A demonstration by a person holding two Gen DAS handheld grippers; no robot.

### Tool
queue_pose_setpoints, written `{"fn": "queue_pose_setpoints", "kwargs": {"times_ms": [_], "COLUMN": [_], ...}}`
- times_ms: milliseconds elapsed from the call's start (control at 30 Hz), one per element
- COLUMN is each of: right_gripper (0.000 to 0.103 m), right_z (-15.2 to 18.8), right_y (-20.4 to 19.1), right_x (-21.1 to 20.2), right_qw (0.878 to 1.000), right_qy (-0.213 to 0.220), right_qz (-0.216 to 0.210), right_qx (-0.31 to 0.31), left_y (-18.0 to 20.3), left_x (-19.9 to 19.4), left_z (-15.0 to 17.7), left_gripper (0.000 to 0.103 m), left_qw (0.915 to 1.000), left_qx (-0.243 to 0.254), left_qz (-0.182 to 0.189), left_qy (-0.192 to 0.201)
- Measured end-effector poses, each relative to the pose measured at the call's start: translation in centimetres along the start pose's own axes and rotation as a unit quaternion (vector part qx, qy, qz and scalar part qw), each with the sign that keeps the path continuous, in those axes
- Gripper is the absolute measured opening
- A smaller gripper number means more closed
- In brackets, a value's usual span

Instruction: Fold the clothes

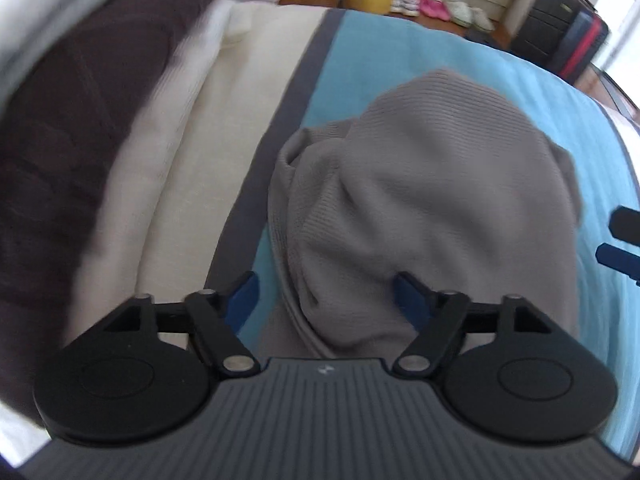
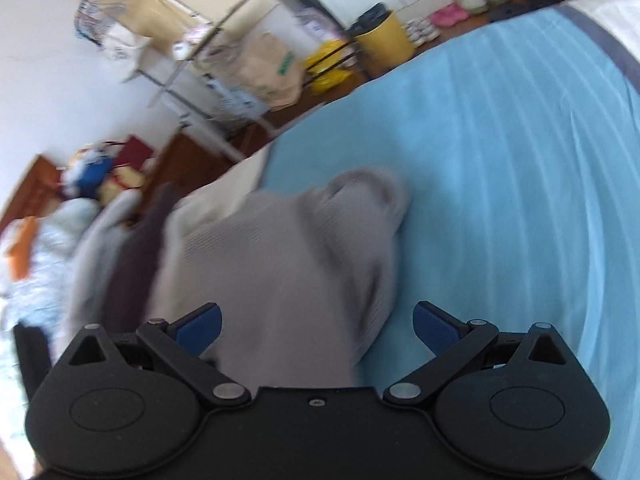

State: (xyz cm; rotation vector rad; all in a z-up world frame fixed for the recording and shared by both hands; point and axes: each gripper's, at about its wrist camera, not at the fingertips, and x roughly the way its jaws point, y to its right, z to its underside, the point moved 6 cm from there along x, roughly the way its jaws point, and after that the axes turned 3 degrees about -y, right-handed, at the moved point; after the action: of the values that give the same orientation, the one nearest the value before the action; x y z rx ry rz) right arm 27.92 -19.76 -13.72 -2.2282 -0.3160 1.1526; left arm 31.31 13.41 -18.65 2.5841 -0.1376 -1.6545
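**Grey garment bunched on the bed, both tools wide apart**

Left wrist view: the left tool (image 1: 324,298) points steeply down at a grey ribbed knit garment (image 1: 420,200) lying crumpled on the light blue bed cover (image 1: 360,52). The garment's long axis runs from the tool's base away toward the upper right of the picture. Its near end sits between the blue pads (image 1: 244,292), which stand well apart and do not press it. A dark brown cloth (image 1: 80,120) lies to the left on cream bedding (image 1: 200,152).

Right wrist view: the right tool (image 2: 316,324) also stands spread, nothing clamped. The blurred garment (image 2: 280,256) stretches ahead and slightly right from the tool, its near end between the fingers, beside the left one.
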Motion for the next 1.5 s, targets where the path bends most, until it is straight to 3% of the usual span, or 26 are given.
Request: {"fn": "queue_pose_setpoints", "kwargs": {"times_ms": [67,133,167,200,233,300,333,400,433,467,567,700,767,1067,1333,1500], "right_gripper": [0.101,0.087,0.085,0.082,0.07,0.063,0.052,0.037,0.032,0.029,0.027,0.026,0.026,0.025,0.025,0.025], "right_z": [-1.0,-1.3,-1.4,-1.5,-1.3,-0.8,-0.4,0.6,0.8,1.0,1.7,2.6,2.8,4.5,6.2,5.4], "right_y": [1.1,1.9,2.3,2.5,1.9,0.8,-0.1,-1.6,-2.1,-2.5,-3.9,-6.9,-6.9,-2.1,1.6,3.1], "right_x": [1.8,3.6,4.4,4.8,5.2,6.0,6.1,6.2,5.7,5.1,2.0,-3.3,-6.2,-17.9,-26.2,-31.1], "right_qw": [1.0,0.999,0.997,0.996,0.996,0.997,0.998,0.997,0.996,0.995,0.994,0.986,0.982,0.98,0.983,0.986], "right_qy": [-0.003,-0.015,-0.018,-0.012,-0.015,-0.02,-0.019,-0.017,-0.01,-0.004,0.014,0.042,0.046,0.057,0.079,0.106], "right_qz": [0.021,-0.039,-0.066,-0.076,-0.076,-0.075,-0.062,-0.042,-0.045,-0.048,-0.086,-0.135,-0.158,-0.188,-0.164,-0.131], "right_qx": [-0.014,0.02,0.038,0.054,0.04,0.01,-0.021,-0.069,-0.078,-0.085,-0.07,-0.092,-0.09,-0.021,0.019,-0.008], "left_y": [-0.2,-0.5,-0.8,-1.2,-1.5,-1.9,-2.3,-2.0,-1.5,-0.9,1.0,5.5,8.0,17.8,26.6,31.9], "left_x": [0.0,0.1,0.4,1.1,1.8,3.7,4.5,4.3,3.8,3.2,1.4,-2.1,-4.5,-11.9,-16.0,-18.7], "left_z": [-0.2,-0.4,-0.5,-0.5,-0.5,-0.2,-0.4,-0.4,-0.3,-0.3,-0.1,0.7,1.5,6.7,10.9,12.4], "left_gripper": [0.082,0.085,0.09,0.093,0.095,0.095,0.094,0.083,0.06,0.049,0.043,0.04,0.024,0.02,0.019,0.019], "left_qw": [0.9995,0.9986,0.9983,0.9982,0.9981,0.9952,0.9914,0.9911,0.9919,0.9927,0.9944,0.9944,0.991,0.9671,0.9425,0.9298], "left_qx": [-0.015,-0.019,-0.024,-0.035,-0.046,-0.071,-0.089,-0.084,-0.072,-0.061,-0.028,0.066,0.09,0.132,0.181,0.194], "left_qz": [-0.002,-0.003,-0.002,0.005,0.018,0.067,0.095,0.103,0.104,0.104,0.102,0.06,0.064,0.197,0.266,0.297], "left_qy": [0.026,0.05,0.053,0.048,0.037,-0.001,-0.013,-0.008,-0.007,-0.006,-0.004,0.055,0.075,0.091,0.09,0.1]}}
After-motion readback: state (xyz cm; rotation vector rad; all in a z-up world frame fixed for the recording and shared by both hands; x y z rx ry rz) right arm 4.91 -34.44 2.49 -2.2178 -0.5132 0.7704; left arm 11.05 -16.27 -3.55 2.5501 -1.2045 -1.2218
